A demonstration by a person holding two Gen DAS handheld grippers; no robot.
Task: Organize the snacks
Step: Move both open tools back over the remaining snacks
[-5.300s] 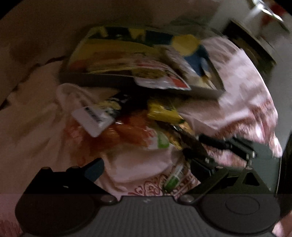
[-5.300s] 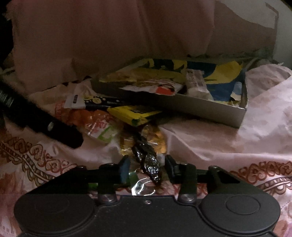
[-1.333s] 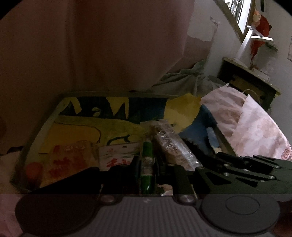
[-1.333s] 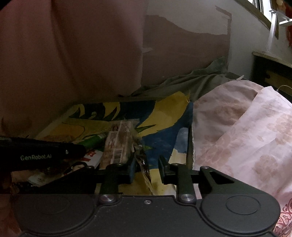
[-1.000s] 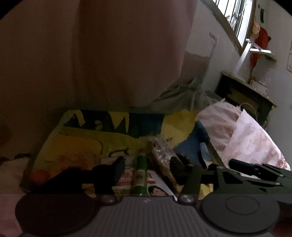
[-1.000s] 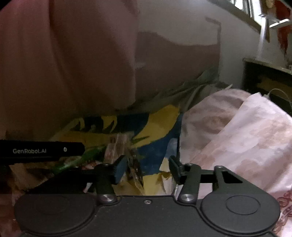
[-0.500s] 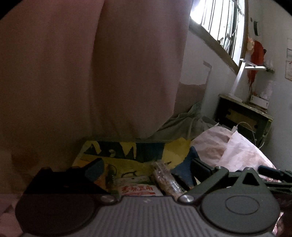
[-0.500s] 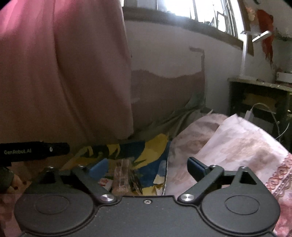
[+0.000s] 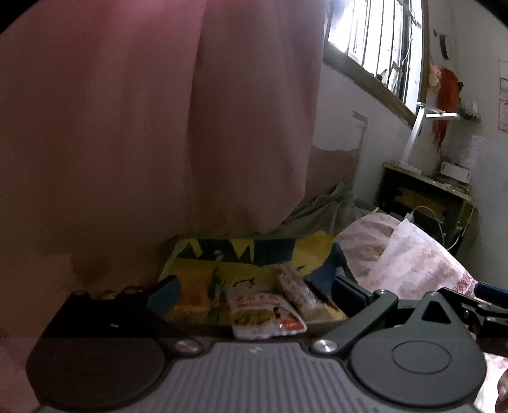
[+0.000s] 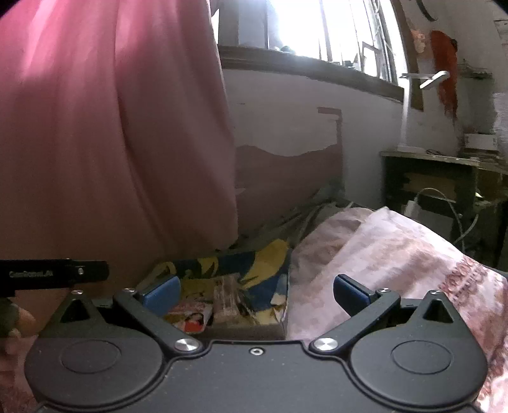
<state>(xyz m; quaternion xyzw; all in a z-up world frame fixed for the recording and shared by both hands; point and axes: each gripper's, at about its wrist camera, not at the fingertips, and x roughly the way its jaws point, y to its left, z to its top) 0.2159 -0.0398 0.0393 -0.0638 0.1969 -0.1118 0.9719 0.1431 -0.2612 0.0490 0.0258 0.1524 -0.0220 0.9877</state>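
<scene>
A shallow tray [image 9: 241, 254] with a yellow and blue printed lining lies on the bed below both grippers. In it lie a white and red snack packet [image 9: 263, 313] and a clear wrapped snack bar [image 9: 293, 290]. My left gripper [image 9: 254, 290] is open wide and empty, raised above the tray's near edge. My right gripper [image 10: 255, 290] is open wide and empty, raised above the tray [image 10: 241, 263]. The bar [image 10: 226, 300] and the packet [image 10: 193, 313] show between its fingers. The left gripper's body [image 10: 54, 273] reaches in from the left.
A pink curtain [image 9: 152, 127] hangs behind the tray. A pink patterned quilt [image 10: 381, 263] is heaped to the right of the tray. A dark wooden side table [image 9: 425, 203] with cables stands at the far right under a barred window [image 10: 317, 28].
Both grippers let go of their snacks in the tray, opened wide and rose up and back. The green snack and dark wrapped snack are out of sight now.
</scene>
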